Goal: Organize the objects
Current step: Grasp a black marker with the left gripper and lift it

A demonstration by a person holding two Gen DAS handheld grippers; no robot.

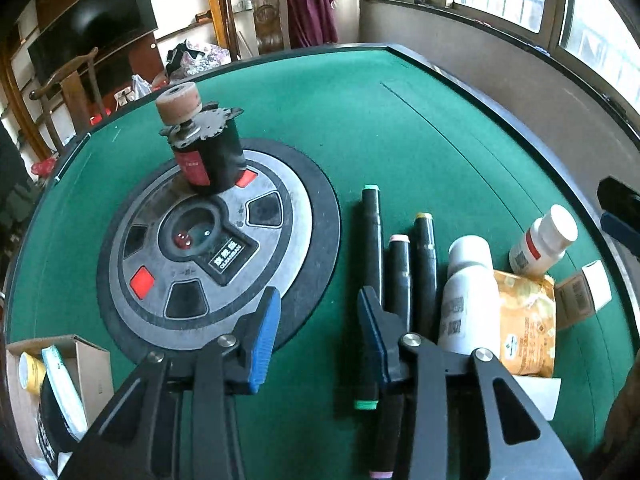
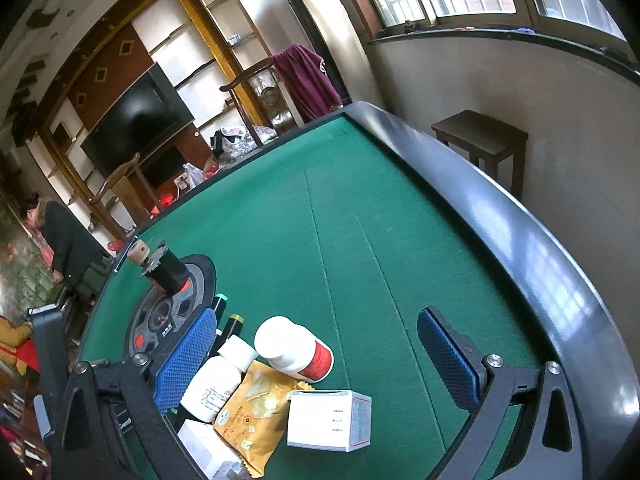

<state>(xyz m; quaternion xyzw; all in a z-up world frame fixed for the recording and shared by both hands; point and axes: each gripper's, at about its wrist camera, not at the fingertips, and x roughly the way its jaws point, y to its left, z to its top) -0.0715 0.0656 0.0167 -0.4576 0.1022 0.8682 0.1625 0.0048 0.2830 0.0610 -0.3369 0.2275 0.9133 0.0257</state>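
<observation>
A green felt table (image 1: 340, 112) carries a row of three dark markers (image 1: 400, 272) lying side by side, their long axes running away from the camera, roughly parallel to the fingers of the left gripper (image 1: 318, 336). The left gripper's jaws stand at a moderate gap with nothing between the pads, which close on bare felt. The green-capped marker (image 1: 371, 248), the leftmost and longest, lies just to the right of that gap, its near end passing beside or under the right-hand pad; which of the two cannot be told.

To the right of the markers lie a white spray bottle (image 1: 468, 292), a yellow packet (image 1: 524, 320) and a white pill bottle with a red label (image 1: 540, 244). In the right wrist view these sit with a white box (image 2: 328, 420) between the widely spread, empty jaws of the right gripper (image 2: 320, 356).

Judged from this layout, the left hand is nearer the markers; a small shift rightward would centre one along the jaws. A cardboard box (image 1: 80, 364) at lower left already holds items.
</observation>
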